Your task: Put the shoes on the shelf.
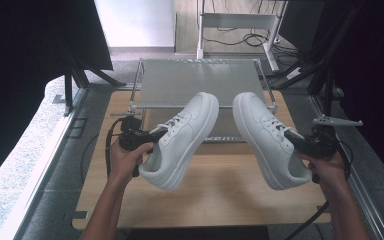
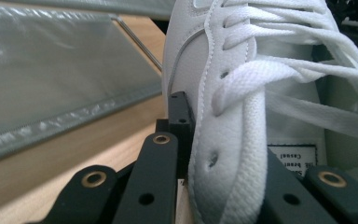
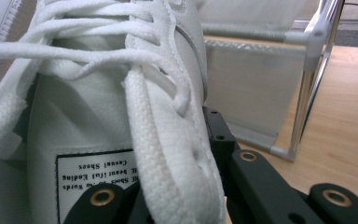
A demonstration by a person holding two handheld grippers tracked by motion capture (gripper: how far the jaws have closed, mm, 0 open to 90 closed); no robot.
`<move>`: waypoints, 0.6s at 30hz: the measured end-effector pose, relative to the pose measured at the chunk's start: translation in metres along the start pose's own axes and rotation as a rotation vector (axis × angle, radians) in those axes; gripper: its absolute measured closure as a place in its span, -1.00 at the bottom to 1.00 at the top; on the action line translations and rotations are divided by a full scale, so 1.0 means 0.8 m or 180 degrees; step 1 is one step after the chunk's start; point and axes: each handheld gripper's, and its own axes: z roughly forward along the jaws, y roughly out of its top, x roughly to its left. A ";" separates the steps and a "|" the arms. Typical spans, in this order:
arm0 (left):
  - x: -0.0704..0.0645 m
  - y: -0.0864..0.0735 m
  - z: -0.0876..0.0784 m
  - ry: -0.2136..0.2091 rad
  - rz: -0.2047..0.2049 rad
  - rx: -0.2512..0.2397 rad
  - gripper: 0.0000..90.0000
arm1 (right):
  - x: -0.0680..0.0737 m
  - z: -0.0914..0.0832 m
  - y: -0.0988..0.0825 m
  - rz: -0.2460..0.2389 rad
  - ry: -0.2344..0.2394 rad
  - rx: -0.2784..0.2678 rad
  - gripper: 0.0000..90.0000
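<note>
Holding one white sneaker in each gripper, we have both shoes up in the air above the wooden table (image 1: 215, 192). Our left gripper (image 1: 156, 136) is clamped on the eyelet edge of the left sneaker (image 1: 185, 140), near the top of its lacing; from the high view that shoe hangs tilted, toe pointing away from us toward the rack and heel low toward our side. In the left gripper view we see one black jaw pressed against the outer leather side and the other inside the opening, against the tongue with its printed label, with the white laces (image 2: 303, 70) crossing just above.

Our right gripper (image 1: 296, 137) grips the right sneaker (image 1: 267, 137) the same way, closed on the laced edge of the upper. That shoe also tilts, toe away and heel down near our right hand (image 1: 327, 167). In the right gripper view the padded collar edge sits between the jaws, and the tongue label (image 3: 98, 179) reads upside down.

The two sneakers sit side by side, soles turned outward, toes close together but apart. Behind them stands a metal-framed rack with a grey fabric shelf (image 1: 195, 82), at the far end of the table. Our left hand (image 1: 127, 162) wraps the left gripper's handle.
</note>
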 end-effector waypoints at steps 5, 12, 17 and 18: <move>0.001 0.015 0.002 -0.0004 -0.0016 -0.0034 0.89 | -0.001 0.009 0.015 0.0044 -0.0018 -0.0047 0.93; 0.009 0.033 0.011 0.0011 -0.0081 -0.0077 0.89 | 0.001 0.020 0.042 0.0072 -0.0034 -0.0059 0.93; 0.018 0.048 0.017 0.0050 -0.0137 -0.0077 0.89 | 0.000 0.031 0.061 0.0119 -0.0036 -0.0037 0.93; 0.018 0.048 0.017 0.0050 -0.0137 -0.0077 0.89 | 0.000 0.034 0.064 0.0134 -0.0035 -0.0031 0.93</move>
